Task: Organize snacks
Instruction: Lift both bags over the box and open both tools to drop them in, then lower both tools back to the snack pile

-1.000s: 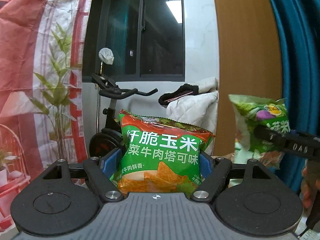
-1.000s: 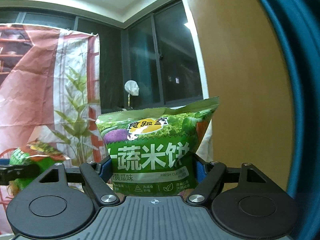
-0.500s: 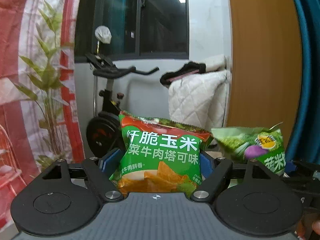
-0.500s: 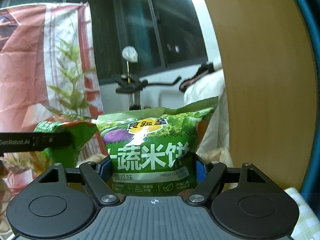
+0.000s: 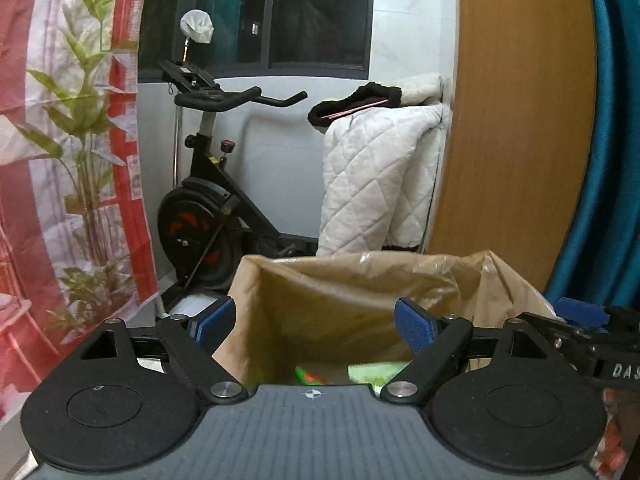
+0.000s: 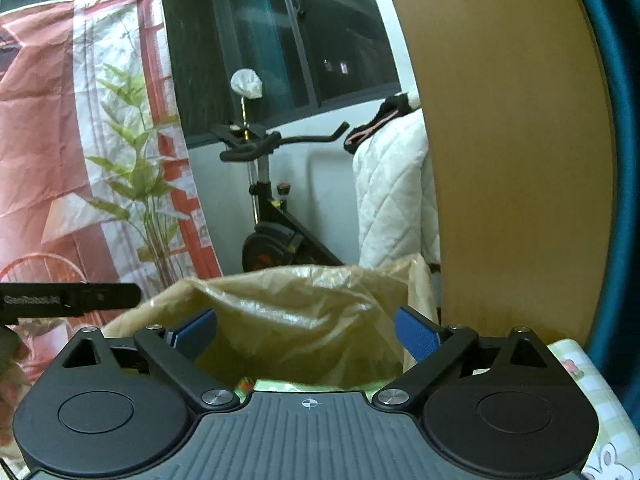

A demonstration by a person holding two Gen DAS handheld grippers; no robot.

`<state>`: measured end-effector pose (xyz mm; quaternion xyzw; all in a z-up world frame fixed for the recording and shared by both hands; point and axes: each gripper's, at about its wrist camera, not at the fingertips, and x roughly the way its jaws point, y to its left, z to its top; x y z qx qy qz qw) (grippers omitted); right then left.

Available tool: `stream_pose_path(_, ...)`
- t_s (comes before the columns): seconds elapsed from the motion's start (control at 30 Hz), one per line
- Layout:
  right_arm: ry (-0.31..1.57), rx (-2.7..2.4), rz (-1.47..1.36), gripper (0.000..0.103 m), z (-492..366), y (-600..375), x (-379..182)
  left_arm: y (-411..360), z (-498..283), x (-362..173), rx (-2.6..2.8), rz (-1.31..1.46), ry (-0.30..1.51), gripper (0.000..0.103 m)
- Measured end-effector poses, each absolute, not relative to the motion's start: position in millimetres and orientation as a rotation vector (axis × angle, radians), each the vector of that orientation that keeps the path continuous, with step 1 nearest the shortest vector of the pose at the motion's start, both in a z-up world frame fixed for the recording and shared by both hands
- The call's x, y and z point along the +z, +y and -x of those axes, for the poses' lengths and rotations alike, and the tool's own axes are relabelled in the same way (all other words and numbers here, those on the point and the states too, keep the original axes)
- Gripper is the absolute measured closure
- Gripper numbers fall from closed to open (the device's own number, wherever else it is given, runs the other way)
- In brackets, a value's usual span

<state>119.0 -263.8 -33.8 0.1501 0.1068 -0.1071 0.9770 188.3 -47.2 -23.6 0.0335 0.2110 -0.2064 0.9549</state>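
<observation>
- Balcony-side backdrop: black exercise bike (image 5: pixel 208 216) and white quilted blanket (image 5: pixel 380 184) well ahead of both grippers, tall wooden panel (image 5: pixel 516 120) ahead-right, printed red-and-white curtain (image 5: pixel 60 160) to the left.
- Tan translucent plastic bag (image 5: pixel 340 292) stands open just ahead of and below both grippers, mouth up.
- Left gripper (image 5: pixel 316 320): jaws wide and have just been opening, nothing between the blue pads.
- Right gripper (image 6: pixel 306 330): jaws wide, also just been opening, nothing between them.
- Green snack packets (image 5: pixel 372 372) lie low inside the bag, straight ahead-down of the left gripper, mostly hidden by its body. Blurred, so long axis can't be read. Right view shows only a green sliver (image 6: pixel 304 385) at its body edge.
- Grippers sit side by side over the mouth. Neither is clearly nearer.
- Judgement: both drops look done. Next move is back out and fetch more snacks.
- Obstruction: the bag's crumpled far wall is just ahead of the pads, and could snag. Checked cloth (image 6: pixel 592 384) lies right of the right gripper.
</observation>
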Motion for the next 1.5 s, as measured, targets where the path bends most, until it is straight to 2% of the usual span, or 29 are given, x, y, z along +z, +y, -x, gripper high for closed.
stream_pose_path(0.43,0.248,-0.198,-0.262,0.007,-49.5,-238.9,-46.6,-10.1,-119.7,-45.1,-0.372,-0.056,0.416,0.015)
stream_pose_path(0.93,0.353,-0.174,-0.236,0.007,2.8,-204.7,-103.4,44.1,-81.9,-95.9,-0.307,0.011,0.547,0.015)
stream_pose_path(1.5,0.526,-0.155,-0.234,0.019,17.9,-175.8,-166.0,53.2,-64.3,-146.1,-0.325,0.003,0.676,0.016)
